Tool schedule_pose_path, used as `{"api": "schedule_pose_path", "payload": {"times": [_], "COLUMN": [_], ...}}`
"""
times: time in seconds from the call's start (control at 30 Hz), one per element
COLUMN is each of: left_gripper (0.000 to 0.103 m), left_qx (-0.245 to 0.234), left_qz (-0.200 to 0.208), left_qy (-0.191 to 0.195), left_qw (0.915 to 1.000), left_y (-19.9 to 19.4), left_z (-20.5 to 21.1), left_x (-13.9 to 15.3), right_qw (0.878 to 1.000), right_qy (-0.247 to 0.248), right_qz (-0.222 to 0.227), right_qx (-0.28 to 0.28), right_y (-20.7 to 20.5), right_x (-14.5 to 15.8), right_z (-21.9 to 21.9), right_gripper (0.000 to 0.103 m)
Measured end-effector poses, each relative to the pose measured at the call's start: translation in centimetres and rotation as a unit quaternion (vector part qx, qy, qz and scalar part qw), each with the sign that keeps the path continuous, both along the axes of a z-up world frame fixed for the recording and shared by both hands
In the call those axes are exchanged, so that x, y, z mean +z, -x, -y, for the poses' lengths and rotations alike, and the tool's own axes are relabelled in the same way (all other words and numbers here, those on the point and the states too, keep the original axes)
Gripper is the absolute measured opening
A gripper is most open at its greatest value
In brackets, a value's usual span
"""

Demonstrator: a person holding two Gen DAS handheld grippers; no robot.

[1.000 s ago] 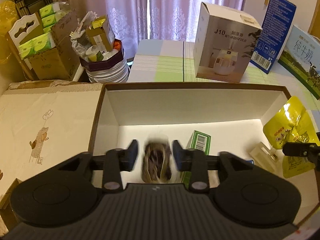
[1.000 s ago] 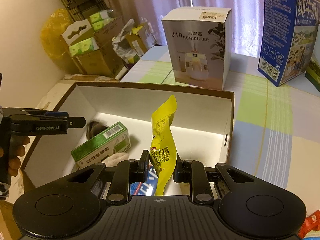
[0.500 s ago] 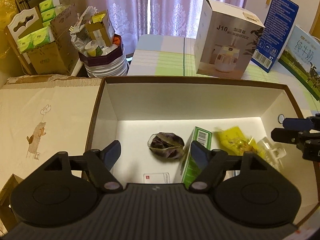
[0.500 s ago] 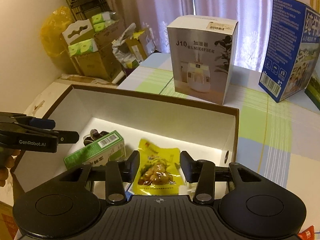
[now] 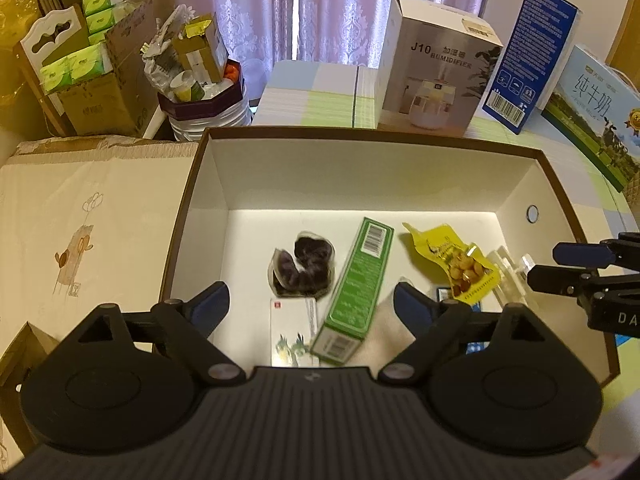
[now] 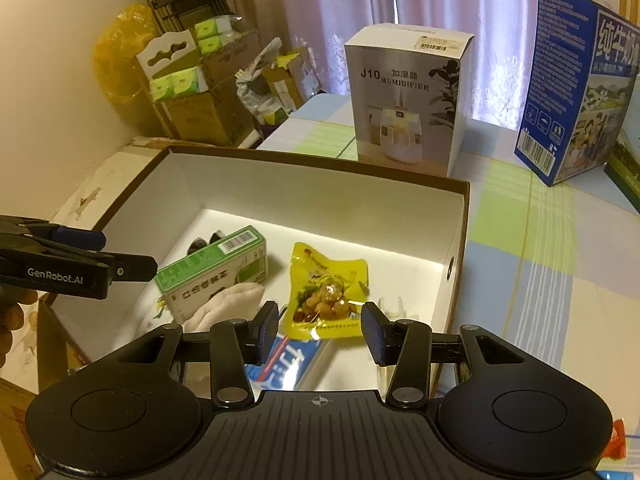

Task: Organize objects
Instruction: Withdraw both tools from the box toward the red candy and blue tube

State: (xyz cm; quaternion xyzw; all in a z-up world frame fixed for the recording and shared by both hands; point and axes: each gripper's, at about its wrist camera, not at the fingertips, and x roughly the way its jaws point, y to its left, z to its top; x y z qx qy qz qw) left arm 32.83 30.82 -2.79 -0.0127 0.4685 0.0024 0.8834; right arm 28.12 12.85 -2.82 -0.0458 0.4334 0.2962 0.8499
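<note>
A brown-rimmed white box point(image 5: 360, 134) point(image 6: 320, 160) holds a dark snack packet point(image 5: 304, 270), a green carton point(image 5: 356, 288) point(image 6: 212, 268), a yellow snack pouch point(image 5: 456, 264) point(image 6: 328, 292), a small white card box point(image 5: 292, 328), a blue pack point(image 6: 288, 360) and clear plastic pieces point(image 5: 508, 276). My left gripper point(image 5: 311, 308) is open and empty above the box's near side. My right gripper point(image 6: 320, 334) is open and empty above the yellow pouch; it also shows at the right in the left wrist view point(image 5: 580, 268).
A humidifier box point(image 5: 436, 68) point(image 6: 404, 96) and blue milk cartons point(image 5: 528, 56) point(image 6: 576, 84) stand on the checked tablecloth behind the box. The box lid point(image 5: 80, 232) lies to its left. Cardboard boxes with tissue packs point(image 5: 88, 80) and a full bin point(image 5: 200, 96) are beyond.
My left gripper opened and let the dark packet drop into the box. My right gripper opened and released the yellow pouch, which now lies flat in the box. Both grippers rose and pulled back.
</note>
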Motion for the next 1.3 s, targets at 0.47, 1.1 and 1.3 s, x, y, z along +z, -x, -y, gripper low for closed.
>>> {"api": "schedule_pose_path", "payload": {"times": [0.47,1.1,1.3], "left_gripper": [0.089,0.089,0.089], "left_qx": [0.003,-0.023,-0.042], "left_qz": [0.006,0.009,0.004], "left_qy": [0.025,0.038,0.039], "left_qw": [0.9997,0.9990,0.9984], "left_y": [5.8,12.1,13.3], "left_z": [2.6,9.0,12.1], "left_x": [2.0,3.2,3.0], "right_qw": [0.999,0.998,0.997], "right_qy": [-0.038,-0.055,-0.049], "right_qz": [0.004,-0.011,-0.023], "right_qx": [-0.005,-0.037,-0.050], "right_y": [5.1,11.3,12.8], "right_x": [2.2,3.2,2.8], "right_z": [3.1,11.7,15.0], "right_gripper": [0.044,0.044,0.044]}}
